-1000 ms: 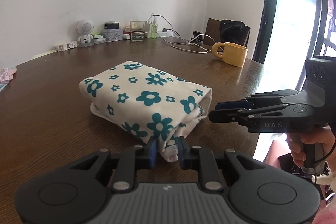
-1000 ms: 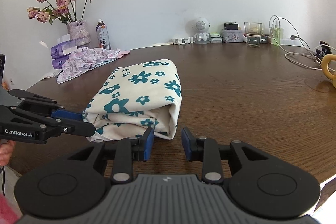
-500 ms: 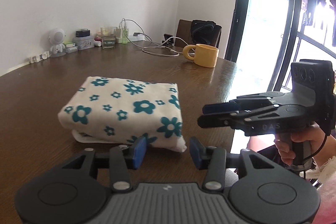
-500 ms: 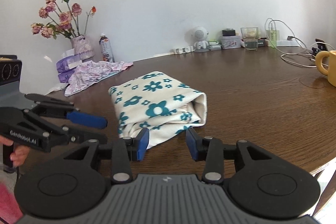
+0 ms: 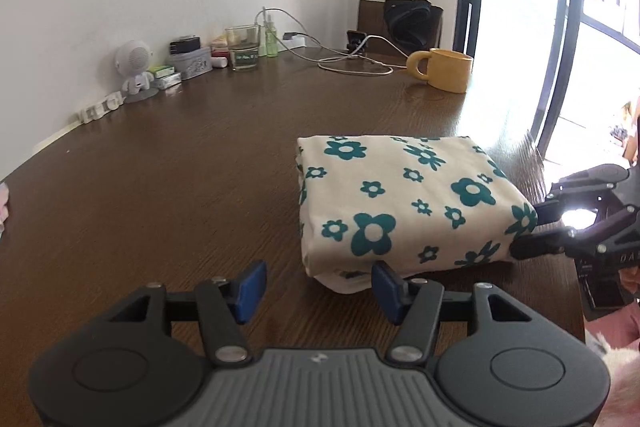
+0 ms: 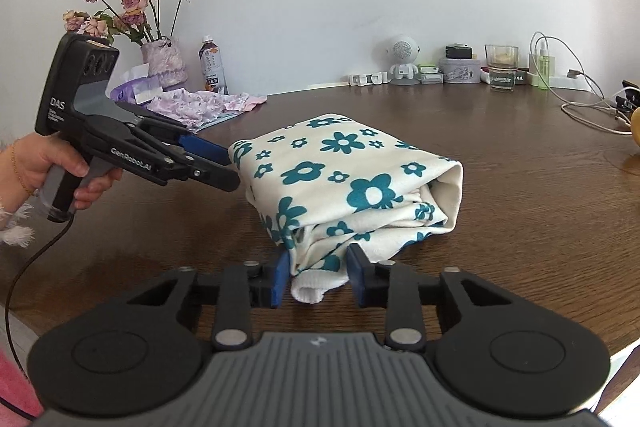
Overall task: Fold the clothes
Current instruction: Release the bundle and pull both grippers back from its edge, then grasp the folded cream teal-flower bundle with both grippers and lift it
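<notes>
big brown table (image 5: pixel 168 163), and on it near the edge sits the folded flowered cloth (image 6: pixel 344 179). left gripper (image 5: pixel 318 285) is spread wide beside it, grasping nothing. right gripper (image 6: pixel 316 273) has its fingers parted around a hanging corner, not pinching. yellow mug (image 5: pixel 446 69) far back.
</notes>
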A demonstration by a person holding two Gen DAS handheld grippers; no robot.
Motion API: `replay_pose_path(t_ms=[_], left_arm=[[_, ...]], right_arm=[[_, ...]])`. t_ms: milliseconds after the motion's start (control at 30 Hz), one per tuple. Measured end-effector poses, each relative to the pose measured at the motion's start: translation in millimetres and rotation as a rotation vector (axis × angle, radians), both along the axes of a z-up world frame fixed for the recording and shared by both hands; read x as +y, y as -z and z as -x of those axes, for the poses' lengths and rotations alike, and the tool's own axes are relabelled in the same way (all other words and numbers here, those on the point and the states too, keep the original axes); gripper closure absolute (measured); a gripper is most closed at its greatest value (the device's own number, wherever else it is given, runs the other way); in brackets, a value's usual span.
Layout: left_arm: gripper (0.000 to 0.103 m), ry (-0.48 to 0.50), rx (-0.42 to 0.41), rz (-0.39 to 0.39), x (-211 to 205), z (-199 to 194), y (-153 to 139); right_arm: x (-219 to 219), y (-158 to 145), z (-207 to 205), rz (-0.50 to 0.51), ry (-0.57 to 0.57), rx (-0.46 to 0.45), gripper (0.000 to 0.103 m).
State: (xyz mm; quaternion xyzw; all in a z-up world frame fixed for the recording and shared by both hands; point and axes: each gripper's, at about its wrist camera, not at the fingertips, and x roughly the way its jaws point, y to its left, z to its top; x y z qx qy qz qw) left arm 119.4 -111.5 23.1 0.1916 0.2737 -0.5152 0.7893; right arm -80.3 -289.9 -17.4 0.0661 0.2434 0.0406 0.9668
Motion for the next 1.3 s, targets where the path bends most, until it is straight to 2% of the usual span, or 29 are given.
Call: replay_pose_path(t_ms=[67,100,133,200,267,333,433,633,767,867,900,933,1000,1067,1167,1233,1300], left_arm=[[0.047,0.07,-0.014,0.011,-4,0,4],[0.051,0.103,-0.016,0.021,-6,1,6],[0.061,0.134,-0.017,0.031,-7,4,7],[0.068,0.185,-0.022,0.045,-10,10,10],[0.075,0.198,-0.046,0.048,-11,17,13],[0.085,0.193,-0.035,0.066,-9,25,15],[0.091,0.188,0.0,0.104,-5,34,15],[0.096,0.193,0.033,0.106,-5,49,17],[0.096,0.191,0.049,0.099,-7,57,17],[0.088,0.143,0.091,0.116,0,57,12],[0.083,0.129,0.112,0.134,5,56,7],[0.073,0.115,0.131,0.162,11,54,1],[0.061,0.068,0.149,0.226,19,48,-16],[0.062,0.049,0.138,0.247,14,42,-35],[0.069,0.079,0.107,0.134,-29,31,-52],[0.085,0.108,0.082,0.039,-61,24,-59],[0.091,0.13,0.046,-0.073,-92,20,-53]], right_arm=[[-3,-1,0,0.016,0.008,0.007,0.081],[-6,-1,0,0.009,0.01,0.008,0.084],[-9,-2,-1,0.001,0.013,0.008,0.085],[-17,-2,-1,-0.007,0.015,0.009,0.087],[-25,-2,0,-0.011,0.02,0.011,0.087],[-34,-3,0,-0.023,0.024,0.011,0.088],[-49,-2,3,-0.043,0.007,-0.006,0.089],[-64,-4,6,-0.035,-0.043,-0.009,0.089],[-73,-6,7,-0.037,-0.067,-0.004,0.088],[-80,-7,8,-0.04,-0.085,0.0,0.078],[-82,-11,13,-0.066,-0.079,-0.016,0.069],[-84,-15,17,-0.092,-0.072,-0.032,0.06],[-87,-28,22,-0.126,-0.04,-0.076,0.056],[-84,-44,13,-0.114,-0.02,-0.092,0.056],[-68,-64,-21,-0.028,-0.044,-0.055,0.057],[-55,-69,-39,0.048,-0.059,-0.018,0.057],[-47,-72,-50,0.094,-0.069,0.01,0.057]])
